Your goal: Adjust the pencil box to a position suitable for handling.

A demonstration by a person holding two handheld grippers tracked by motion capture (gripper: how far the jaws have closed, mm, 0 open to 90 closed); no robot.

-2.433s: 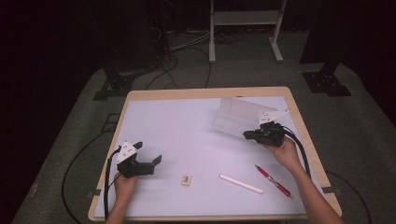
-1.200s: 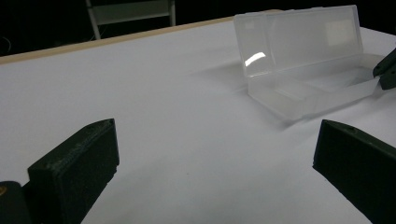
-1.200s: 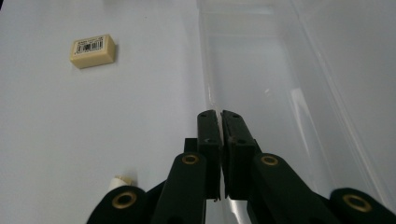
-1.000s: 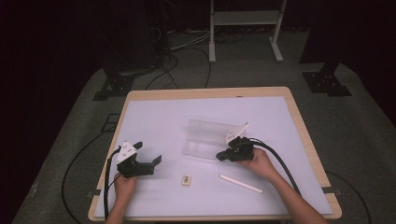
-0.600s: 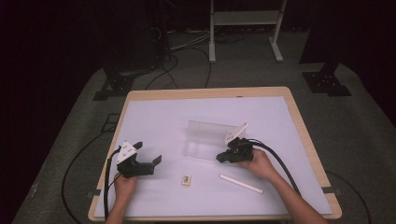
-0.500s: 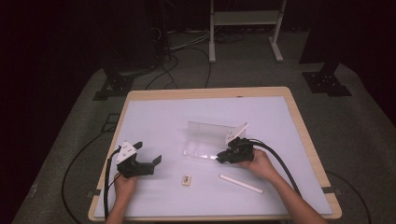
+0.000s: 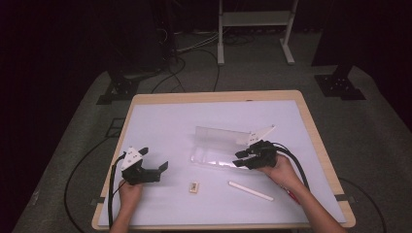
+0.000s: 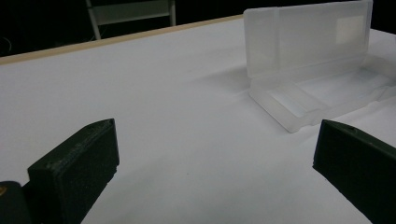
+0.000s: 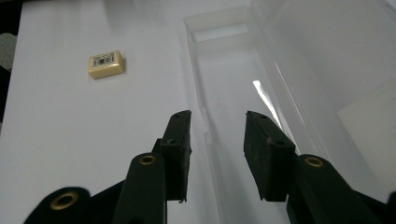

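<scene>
White tabletop, right tongs just opening, part-open over clear case, left tongs wide, empty.

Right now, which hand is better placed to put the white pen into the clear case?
Right. The right tool sits at the open clear case with jaws apart and empty, and the white pen lies just beside that hand. The left tool rests across the table.

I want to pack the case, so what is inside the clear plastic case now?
The clear plastic case lies open and its tray looks empty. The near end is covered by the right gripper.
</scene>
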